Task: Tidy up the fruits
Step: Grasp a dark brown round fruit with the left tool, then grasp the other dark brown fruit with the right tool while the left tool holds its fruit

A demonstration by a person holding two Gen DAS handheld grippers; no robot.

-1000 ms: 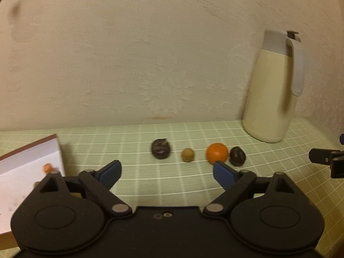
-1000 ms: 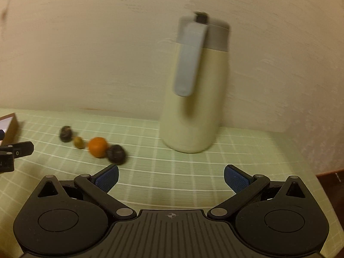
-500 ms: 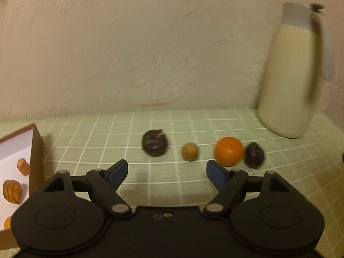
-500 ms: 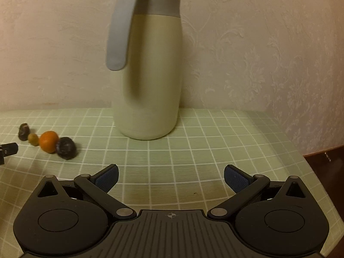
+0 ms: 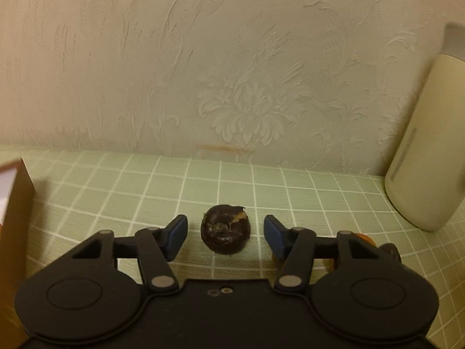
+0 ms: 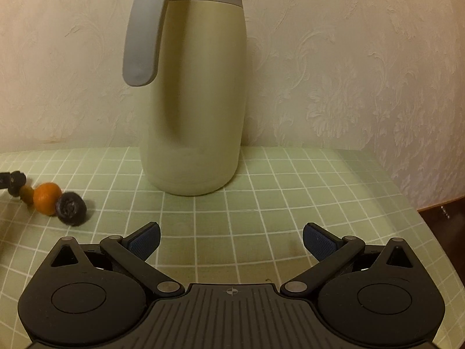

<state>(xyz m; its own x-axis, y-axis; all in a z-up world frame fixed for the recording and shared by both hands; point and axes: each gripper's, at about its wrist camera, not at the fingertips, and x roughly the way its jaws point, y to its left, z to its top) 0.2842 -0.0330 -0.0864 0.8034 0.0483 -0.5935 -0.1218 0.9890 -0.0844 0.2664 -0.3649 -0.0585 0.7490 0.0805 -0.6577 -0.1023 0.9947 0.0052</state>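
Green checked cloth covers the worktop (image 5: 122,180), which meets a cream embossed wall (image 5: 232,58) at the back. Left tongs (image 5: 225,234): the jaws have just been closing and now stand part-way in, with a dark round fruit (image 5: 226,234) resting on the cloth between the blue pads (image 5: 175,237); a gap shows on each side of the fruit, so neither pad touches it and nothing is gripped. A pale chip marks the fruit's upper right edge. At the far left of this view stands the brown wall of a box (image 5: 16,200), its contents out of sight. At the far right stands a cream jug (image 5: 427,157) with a grey top. Behind the right finger peep parts of an orange fruit (image 5: 364,237) and another dark one (image 5: 391,250). Right tongs (image 6: 231,240): the jaws are spread wide over bare cloth, holding nothing. Straight ahead in this view the jug (image 6: 197,96) stands upright against the wall, its grey handle (image 6: 142,32) hanging down its left side. To the left lie three fruits in a touching row: a small olive-brown one (image 6: 26,194), the orange (image 6: 46,193) and the second dark fruit (image 6: 70,203), nearest the camera. A black tip of the left tongs enters at the left edge, just beside the olive-brown fruit.
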